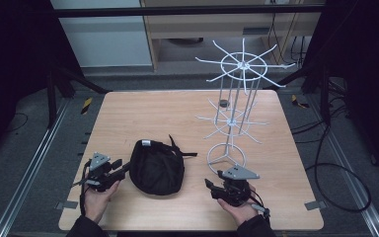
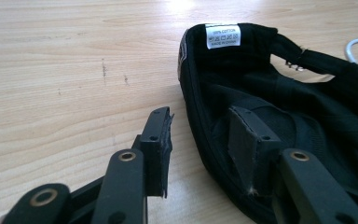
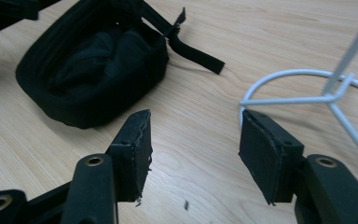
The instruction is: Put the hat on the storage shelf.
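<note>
A black cotton cap [image 1: 156, 167] lies upside down, hollow up, at lower centre of the high view on the wooden bench [image 1: 128, 113]. The left gripper [image 2: 200, 140] has its fingers wide apart straddling the cap's rim, one inside the hollow and one outside, holding nothing yet, probably set to pinch the edge. The right gripper [image 3: 193, 154] hovers spread and empty near the base ring of the white wire display stand [image 1: 234, 106], likely where the cap will hang.
</note>
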The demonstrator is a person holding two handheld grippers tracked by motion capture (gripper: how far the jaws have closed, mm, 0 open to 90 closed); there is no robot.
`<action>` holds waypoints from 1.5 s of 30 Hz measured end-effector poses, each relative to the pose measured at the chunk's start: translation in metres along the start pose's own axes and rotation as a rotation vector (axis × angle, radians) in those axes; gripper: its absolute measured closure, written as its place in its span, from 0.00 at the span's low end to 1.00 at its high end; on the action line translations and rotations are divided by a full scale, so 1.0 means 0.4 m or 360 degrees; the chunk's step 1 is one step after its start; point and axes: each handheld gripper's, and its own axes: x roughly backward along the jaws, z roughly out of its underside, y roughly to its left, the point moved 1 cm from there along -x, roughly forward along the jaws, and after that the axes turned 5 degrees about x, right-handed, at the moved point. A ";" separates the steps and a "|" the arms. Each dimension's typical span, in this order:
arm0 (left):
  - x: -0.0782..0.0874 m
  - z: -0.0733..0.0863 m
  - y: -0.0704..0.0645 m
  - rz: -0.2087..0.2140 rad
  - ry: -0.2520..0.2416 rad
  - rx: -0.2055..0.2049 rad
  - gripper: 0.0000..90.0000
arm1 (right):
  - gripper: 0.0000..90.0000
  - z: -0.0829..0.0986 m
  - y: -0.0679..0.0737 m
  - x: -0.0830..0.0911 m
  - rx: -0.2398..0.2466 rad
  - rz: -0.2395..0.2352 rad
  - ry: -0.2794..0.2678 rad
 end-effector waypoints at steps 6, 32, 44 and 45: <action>-0.022 0.000 -0.007 -0.0015 0.0032 -0.0045 0.67 | 0.49 -0.020 0.033 -0.032 0.0013 -0.0055 -0.0011; -0.050 0.016 -0.040 0.0014 0.0185 -0.0014 0.88 | 0.49 -0.060 0.091 -0.146 -0.0015 -0.0164 0.0061; -0.034 0.032 -0.084 0.0047 0.0188 -0.0084 0.87 | 0.59 -0.024 0.091 -0.174 -0.0087 -0.0197 0.0238; -0.034 0.033 -0.083 0.0045 0.0194 -0.0086 0.87 | 0.62 -0.024 0.088 -0.173 -0.0093 -0.0200 0.0241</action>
